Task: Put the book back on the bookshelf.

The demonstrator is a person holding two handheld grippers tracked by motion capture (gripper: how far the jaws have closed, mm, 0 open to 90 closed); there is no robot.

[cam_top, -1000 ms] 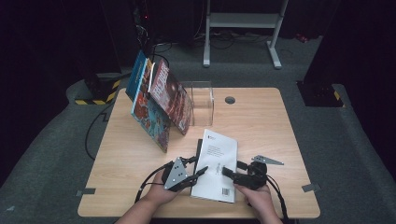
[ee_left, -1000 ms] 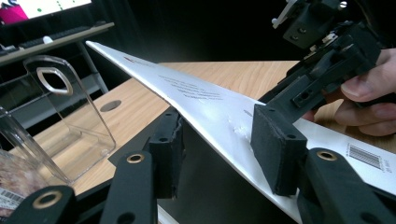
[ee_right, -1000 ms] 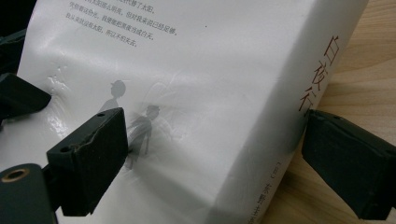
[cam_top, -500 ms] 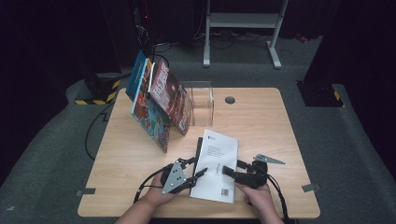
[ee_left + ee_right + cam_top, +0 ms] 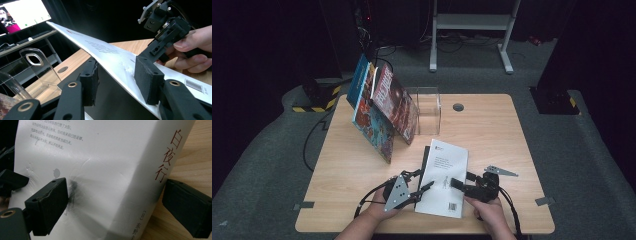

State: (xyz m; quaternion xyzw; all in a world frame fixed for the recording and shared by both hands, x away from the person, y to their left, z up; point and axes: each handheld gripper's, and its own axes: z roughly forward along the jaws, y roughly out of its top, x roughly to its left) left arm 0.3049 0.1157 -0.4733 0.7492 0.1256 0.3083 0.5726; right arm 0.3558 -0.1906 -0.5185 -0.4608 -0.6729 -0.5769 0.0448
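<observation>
A thick white book (image 5: 444, 177) sits at the front of the table, back cover and barcode up, its left side tilted up. My left gripper (image 5: 422, 187) straddles that raised edge. In the left gripper view one pad lies under the book (image 5: 107, 50) and the other pad (image 5: 147, 82) dents the cover from above, with the left gripper (image 5: 117, 75) shut on it. My right gripper (image 5: 462, 182) (image 5: 165, 32) grips at the spine. In the right gripper view the right gripper (image 5: 115, 192) has one pad (image 5: 50, 202) pressing a dent into the book (image 5: 105, 165) and the other beside the red-lettered spine.
Several colourful books (image 5: 382, 110) lean in a row at the table's back left against a clear acrylic stand (image 5: 428, 112) (image 5: 32, 62). A round cable hole (image 5: 458, 107) lies behind. The table's front edge (image 5: 422, 231) is close under both hands. A lit screen (image 5: 25, 12) glows beyond.
</observation>
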